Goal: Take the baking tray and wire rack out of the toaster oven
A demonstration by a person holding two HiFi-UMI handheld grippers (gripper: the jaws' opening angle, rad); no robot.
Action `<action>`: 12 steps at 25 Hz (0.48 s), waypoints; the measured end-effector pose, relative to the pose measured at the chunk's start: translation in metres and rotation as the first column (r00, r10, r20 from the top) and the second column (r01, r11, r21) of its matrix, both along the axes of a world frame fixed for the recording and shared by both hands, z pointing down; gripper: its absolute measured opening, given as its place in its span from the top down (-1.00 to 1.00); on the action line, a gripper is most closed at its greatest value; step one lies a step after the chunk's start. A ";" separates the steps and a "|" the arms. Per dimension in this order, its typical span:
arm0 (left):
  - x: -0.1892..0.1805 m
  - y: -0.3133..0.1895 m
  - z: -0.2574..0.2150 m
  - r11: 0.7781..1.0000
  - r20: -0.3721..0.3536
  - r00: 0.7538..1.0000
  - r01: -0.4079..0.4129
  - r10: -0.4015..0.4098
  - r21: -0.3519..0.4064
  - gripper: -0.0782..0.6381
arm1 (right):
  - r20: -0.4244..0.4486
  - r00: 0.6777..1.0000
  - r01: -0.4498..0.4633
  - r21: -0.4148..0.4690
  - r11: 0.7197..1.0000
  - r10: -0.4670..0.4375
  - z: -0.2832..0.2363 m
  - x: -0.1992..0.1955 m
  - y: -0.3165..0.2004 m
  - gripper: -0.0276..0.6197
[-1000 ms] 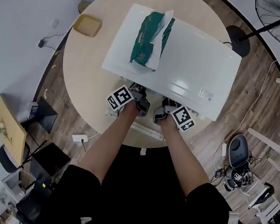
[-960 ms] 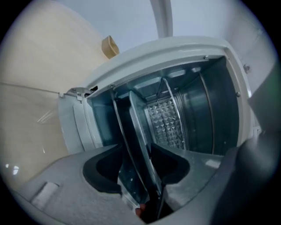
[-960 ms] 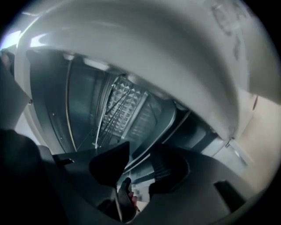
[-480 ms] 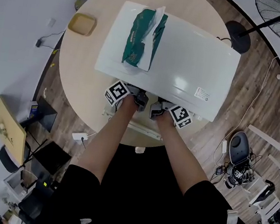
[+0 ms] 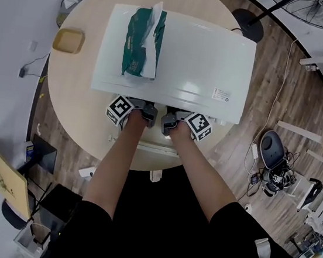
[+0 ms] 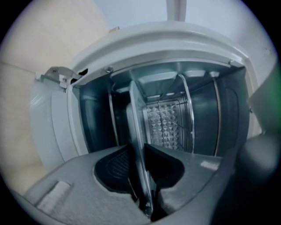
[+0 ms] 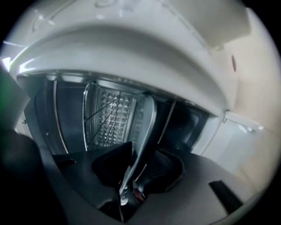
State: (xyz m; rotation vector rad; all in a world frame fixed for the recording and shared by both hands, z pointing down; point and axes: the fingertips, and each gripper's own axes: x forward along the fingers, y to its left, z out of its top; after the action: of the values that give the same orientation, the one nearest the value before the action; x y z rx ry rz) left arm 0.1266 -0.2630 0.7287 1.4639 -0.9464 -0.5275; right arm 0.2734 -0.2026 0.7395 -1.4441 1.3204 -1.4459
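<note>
Together, left claw [image 6: 138, 154], right claw [image 7: 139, 154] just closing on baking tray [image 6: 136, 117] front edge

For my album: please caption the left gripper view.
Jaws just closed: the left gripper grips the baking tray inside the toaster oven.

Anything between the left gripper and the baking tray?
Nothing. In the left gripper view, the left gripper has just been closing its jaws, which pinch the rim of the thin silver metal baking tray directly.
</note>
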 end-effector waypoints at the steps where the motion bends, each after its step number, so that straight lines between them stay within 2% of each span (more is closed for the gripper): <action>1: -0.001 0.003 -0.001 1.000 0.001 1.000 -0.009 0.009 0.002 0.54 | -0.001 1.000 0.005 -0.008 1.000 -0.005 0.000 -0.002 0.004 0.62; 4: -0.006 0.018 -0.001 1.000 -0.021 1.000 -0.018 0.018 0.013 0.54 | 0.006 1.000 -0.004 -0.015 1.000 0.004 -0.003 -0.007 0.018 0.63; 12: -0.021 0.069 -0.002 0.997 -0.033 0.997 -0.073 0.072 -0.023 0.54 | 0.018 0.999 -0.046 -0.018 0.999 0.047 -0.005 -0.022 0.068 0.64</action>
State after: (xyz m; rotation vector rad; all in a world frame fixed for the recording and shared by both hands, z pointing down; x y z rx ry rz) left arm 0.1056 -0.1936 0.7269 1.4586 -0.8687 -0.4838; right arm 0.2515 -0.1343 0.7350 -1.4597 1.2575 -1.4405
